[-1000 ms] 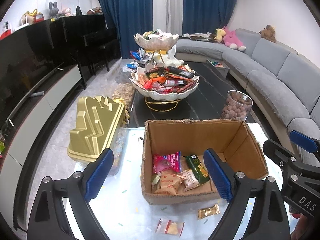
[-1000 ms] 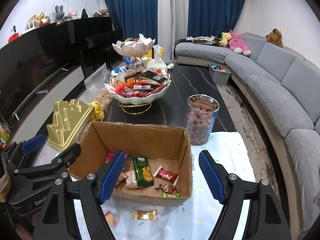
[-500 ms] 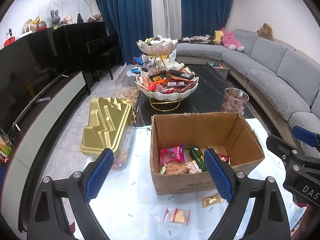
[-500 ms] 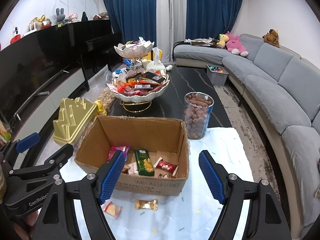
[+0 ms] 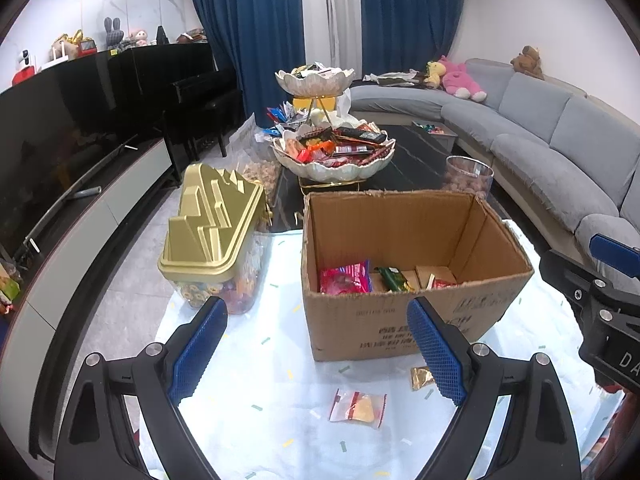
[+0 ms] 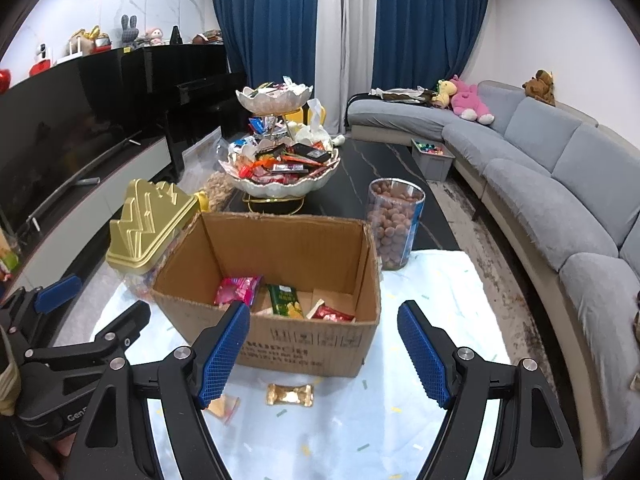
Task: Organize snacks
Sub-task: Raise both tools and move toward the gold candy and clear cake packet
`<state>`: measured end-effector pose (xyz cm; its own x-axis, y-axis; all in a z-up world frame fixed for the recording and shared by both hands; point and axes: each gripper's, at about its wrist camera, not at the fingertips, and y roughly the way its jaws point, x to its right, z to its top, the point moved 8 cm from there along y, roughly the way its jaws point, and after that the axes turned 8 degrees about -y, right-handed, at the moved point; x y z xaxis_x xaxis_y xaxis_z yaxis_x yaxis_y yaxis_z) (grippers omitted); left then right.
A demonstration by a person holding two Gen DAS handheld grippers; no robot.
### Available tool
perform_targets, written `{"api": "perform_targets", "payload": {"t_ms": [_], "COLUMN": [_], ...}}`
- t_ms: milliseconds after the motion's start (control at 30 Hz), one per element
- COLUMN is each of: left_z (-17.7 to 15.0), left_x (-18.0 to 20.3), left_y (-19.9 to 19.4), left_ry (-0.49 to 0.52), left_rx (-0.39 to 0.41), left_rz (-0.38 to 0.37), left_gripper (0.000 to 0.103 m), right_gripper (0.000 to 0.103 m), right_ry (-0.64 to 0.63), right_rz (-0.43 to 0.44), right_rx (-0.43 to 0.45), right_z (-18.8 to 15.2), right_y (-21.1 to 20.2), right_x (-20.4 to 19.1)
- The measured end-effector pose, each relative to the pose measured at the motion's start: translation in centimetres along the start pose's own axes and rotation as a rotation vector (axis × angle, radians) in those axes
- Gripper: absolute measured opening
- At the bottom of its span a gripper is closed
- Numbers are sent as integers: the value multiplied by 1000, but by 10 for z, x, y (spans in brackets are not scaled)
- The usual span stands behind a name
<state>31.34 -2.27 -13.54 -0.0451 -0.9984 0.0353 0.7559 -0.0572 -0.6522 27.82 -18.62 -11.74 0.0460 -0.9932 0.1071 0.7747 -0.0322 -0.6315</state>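
An open cardboard box [image 5: 404, 324] [image 6: 288, 344] stands on the white cloth and holds several snack packets, among them a pink one [image 5: 345, 278] and a green one [image 6: 285, 300]. Two loose snacks lie in front of it: a clear packet with a yellow snack [image 5: 358, 405] [image 6: 224, 404] and a gold-wrapped one [image 5: 421, 376] [image 6: 290, 395]. My left gripper [image 5: 316, 354] is open and empty, held above the cloth short of the box. My right gripper [image 6: 322, 354] is open and empty, just right of it.
A jar with a gold lid [image 5: 212, 232] [image 6: 148, 224] stands left of the box. A clear cylinder of round snacks [image 6: 394, 224] stands behind its right corner. A two-tier shell stand full of snacks [image 5: 334, 152] sits on the dark table. A grey sofa [image 6: 560, 184] curves along the right.
Both grippers have drawn back and lowered from above the box. The box now looks farther away and the two loose snacks in front of it are in fuller view.
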Motion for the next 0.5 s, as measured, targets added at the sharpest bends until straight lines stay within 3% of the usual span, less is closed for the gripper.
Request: {"api": "perform_targets", "payload": {"t_ms": [500], "left_z": [-52], "left_x": [1], "left_y": [19], "left_ry": [26], "left_rx": [10], "left_rz": [-24], "left_gripper": [92], "right_gripper": [77], "right_ry": [-41], "right_rz": [11], "right_rx": [2], "right_z": [-41], "right_y": [11], "right_x": [-16]}}
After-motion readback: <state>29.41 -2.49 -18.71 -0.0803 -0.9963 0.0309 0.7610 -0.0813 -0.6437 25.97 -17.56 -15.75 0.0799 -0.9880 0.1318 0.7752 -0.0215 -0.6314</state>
